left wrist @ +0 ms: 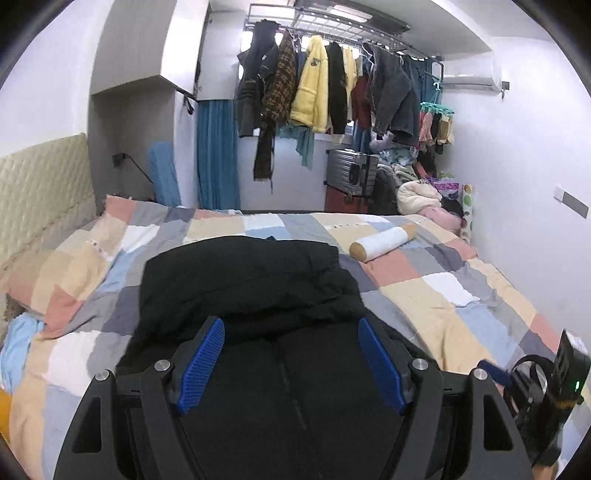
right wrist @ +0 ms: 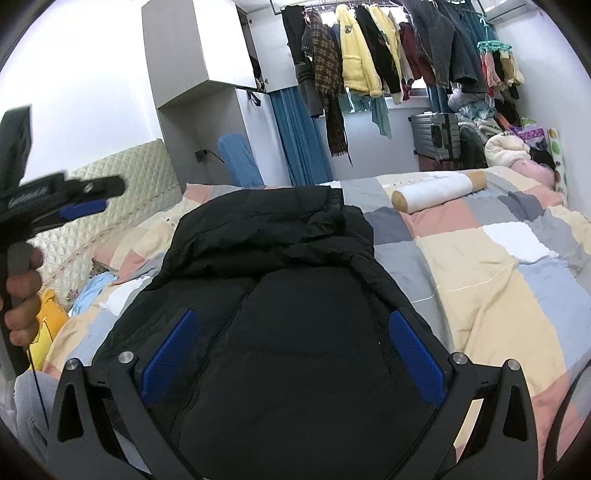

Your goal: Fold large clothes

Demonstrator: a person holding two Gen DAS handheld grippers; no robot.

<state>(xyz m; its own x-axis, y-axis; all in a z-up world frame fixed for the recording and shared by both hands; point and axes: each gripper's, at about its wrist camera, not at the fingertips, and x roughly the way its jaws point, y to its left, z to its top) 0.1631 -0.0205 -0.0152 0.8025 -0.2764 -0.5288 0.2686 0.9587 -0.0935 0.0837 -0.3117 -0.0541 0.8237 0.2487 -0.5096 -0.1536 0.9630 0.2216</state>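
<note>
- A black padded jacket [left wrist: 255,280] lies folded over on the bed [left wrist: 443,295], near the middle of a patchwork quilt [right wrist: 491,266] in pink, grey, cream, white and pale blue squares.
- The jacket's far part is doubled back onto the near part, leaving a thick rumpled ridge across it; a zip line runs down the near panel toward the cameras.
- Left tool [left wrist: 291,354]: jaws stand wide apart, blue pads [left wrist: 201,365] on either side, nothing pinched. It hovers over the near part of the jacket; whether the pads brush the cloth cannot be told.
- Right tool [right wrist: 291,350]: jaws likewise spread wide, blue pads [right wrist: 415,354] clear of each other, gripping nothing, held above the same near panel.
- In the right wrist view the left tool shows again at the far left, raised above the bed's head end, with a hand [right wrist: 22,295] wrapped around its grip.
- In the left wrist view part of the right tool's body shows at the lower right edge, with a small green light.
- A white bolster [left wrist: 384,242] with tan ends lies on the quilt beyond and to the right of the jacket, well apart from it.
- A quilted cream headboard [left wrist: 40,192] stands on the left.
- Beyond the bed, clothes [left wrist: 314,92] hang from a rack [left wrist: 332,27] at the window, with a blue curtain [left wrist: 216,155] and a grey suitcase [left wrist: 351,170] below.
</note>
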